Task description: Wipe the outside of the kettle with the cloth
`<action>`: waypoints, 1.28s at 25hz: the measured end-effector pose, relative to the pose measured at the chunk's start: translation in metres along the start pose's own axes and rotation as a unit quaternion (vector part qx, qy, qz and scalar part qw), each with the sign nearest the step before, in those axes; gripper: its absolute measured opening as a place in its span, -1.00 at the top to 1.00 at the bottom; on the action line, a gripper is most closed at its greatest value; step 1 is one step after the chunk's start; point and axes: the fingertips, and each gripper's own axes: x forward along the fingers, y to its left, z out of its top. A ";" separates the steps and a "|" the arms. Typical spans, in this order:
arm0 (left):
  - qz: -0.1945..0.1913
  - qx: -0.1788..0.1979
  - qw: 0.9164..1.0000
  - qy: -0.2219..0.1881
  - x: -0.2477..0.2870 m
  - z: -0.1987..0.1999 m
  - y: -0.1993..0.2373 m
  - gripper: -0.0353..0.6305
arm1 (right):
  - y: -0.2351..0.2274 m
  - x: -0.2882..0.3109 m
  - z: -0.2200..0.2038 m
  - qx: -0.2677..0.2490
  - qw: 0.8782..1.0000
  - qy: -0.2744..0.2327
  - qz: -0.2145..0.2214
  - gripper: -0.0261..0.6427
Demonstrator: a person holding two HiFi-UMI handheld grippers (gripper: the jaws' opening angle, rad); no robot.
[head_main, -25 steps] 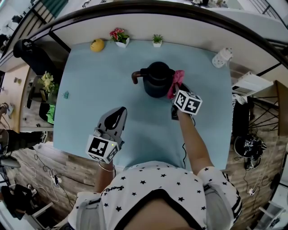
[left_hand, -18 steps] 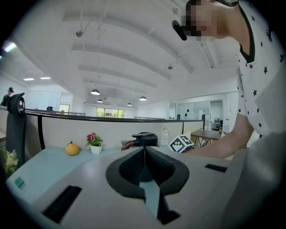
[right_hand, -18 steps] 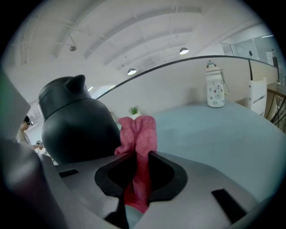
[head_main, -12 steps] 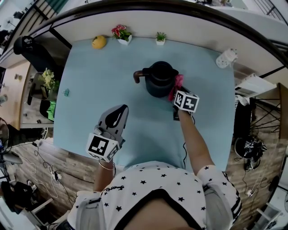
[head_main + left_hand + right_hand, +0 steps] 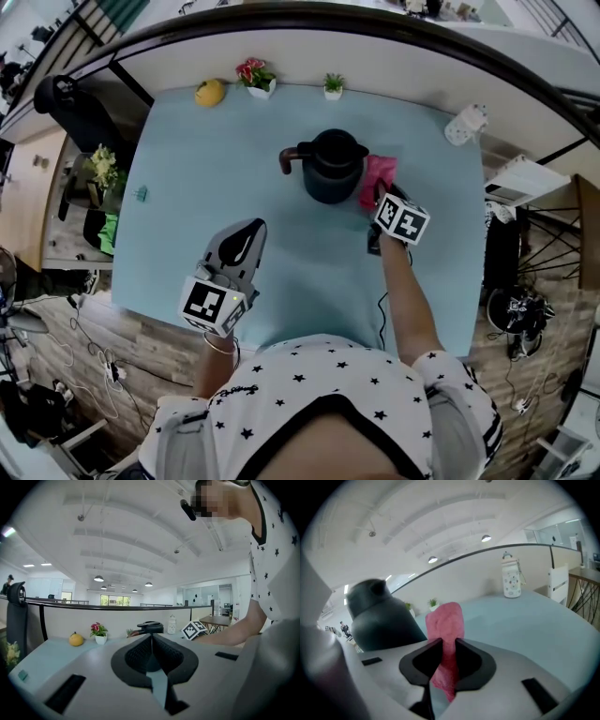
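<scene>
Pink cloth (image 5: 445,620), clamped in the right gripper's (image 5: 444,654) jaws, sits at the kettle's (image 5: 333,167) 3 o'clock flank on the worktop (image 5: 187,187); left gripper (image 5: 151,654) jaws meet, empty. Best pressed flat against the wall, swept round.

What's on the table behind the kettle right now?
Behind the kettle, at the far edge of the table, stand a green plant and a red-flowered plant, with a yellow fruit further left. The kettle's body covers the table right behind its base.
</scene>
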 end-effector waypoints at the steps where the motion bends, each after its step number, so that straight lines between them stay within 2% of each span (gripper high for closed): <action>1: -0.002 0.000 1.000 -0.002 -0.002 0.001 -0.002 0.80 | 0.000 -0.010 0.007 0.011 1.000 -0.015 0.004 0.70; 4: -0.008 0.003 1.000 -0.008 -0.005 0.005 -0.008 0.80 | 0.009 -0.040 0.030 0.044 0.996 -0.064 0.032 0.70; 7: -0.013 0.005 1.000 -0.012 -0.010 0.007 -0.014 0.80 | 0.033 -0.071 0.054 0.053 0.990 -0.112 0.069 0.70; 12: -0.011 0.008 1.000 -0.018 -0.019 0.010 -0.018 0.80 | 0.089 -0.109 0.080 0.036 0.976 -0.162 0.144 0.70; 16: -0.004 0.006 1.000 -0.019 -0.027 0.010 -0.017 0.80 | 0.125 -0.113 0.075 0.003 0.970 -0.159 0.182 0.70; 21: 0.005 0.002 1.000 -0.018 -0.033 0.007 -0.015 0.80 | 0.134 -0.092 0.053 -0.024 0.977 -0.125 0.173 0.70; 25: 0.010 0.002 1.000 -0.019 -0.035 0.007 -0.013 0.80 | 0.127 -0.078 0.033 -0.045 0.983 -0.102 0.149 0.70; 32: 0.008 0.002 1.000 -0.018 -0.030 0.008 -0.014 0.80 | 0.116 -0.065 0.003 -0.060 0.987 -0.063 0.133 0.70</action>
